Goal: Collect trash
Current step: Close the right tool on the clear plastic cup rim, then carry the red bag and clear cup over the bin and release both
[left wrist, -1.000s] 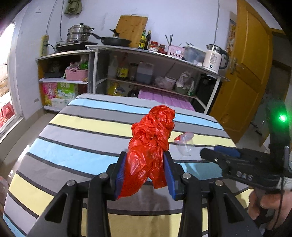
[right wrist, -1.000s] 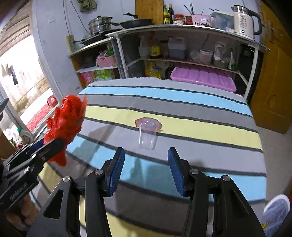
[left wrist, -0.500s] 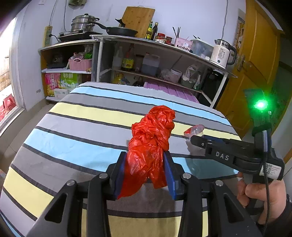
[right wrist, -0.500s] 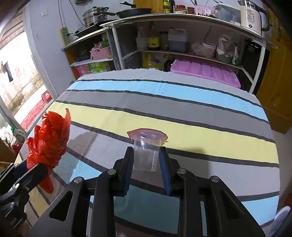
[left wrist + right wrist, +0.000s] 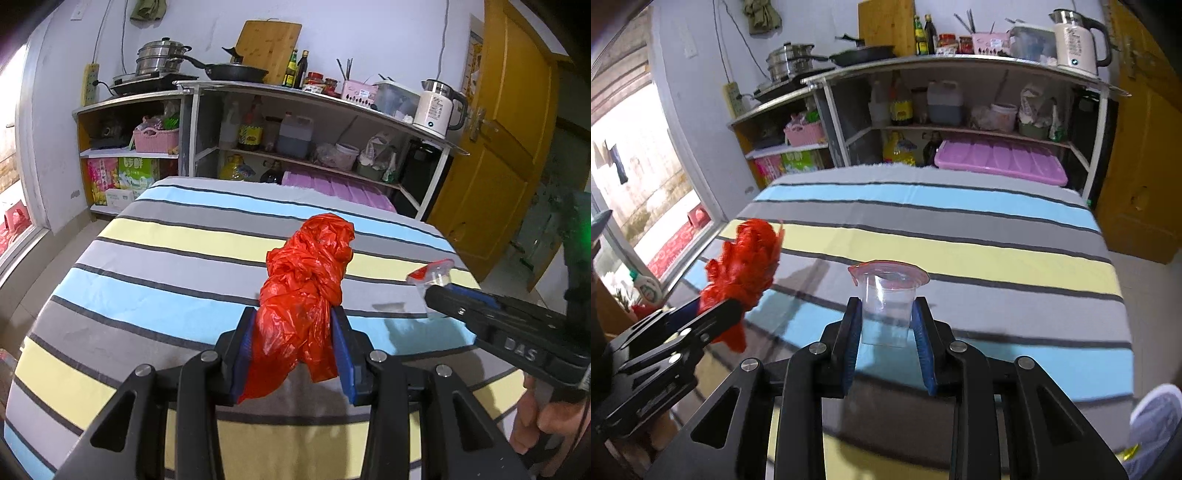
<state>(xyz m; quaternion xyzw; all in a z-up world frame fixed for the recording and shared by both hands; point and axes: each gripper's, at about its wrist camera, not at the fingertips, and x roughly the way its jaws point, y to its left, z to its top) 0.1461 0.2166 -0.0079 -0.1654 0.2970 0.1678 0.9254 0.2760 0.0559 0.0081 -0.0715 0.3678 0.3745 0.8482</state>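
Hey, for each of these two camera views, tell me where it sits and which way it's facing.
Left wrist: rides the left tool, looking forward and down over the striped table toward the kitchen shelves; shows its own fingers clamping the red bag, plus a hand on the right tool.
Right wrist: rides the right tool, same heading; its fingers grip the clear cup.
Shared: table, shelves, bag, cup.
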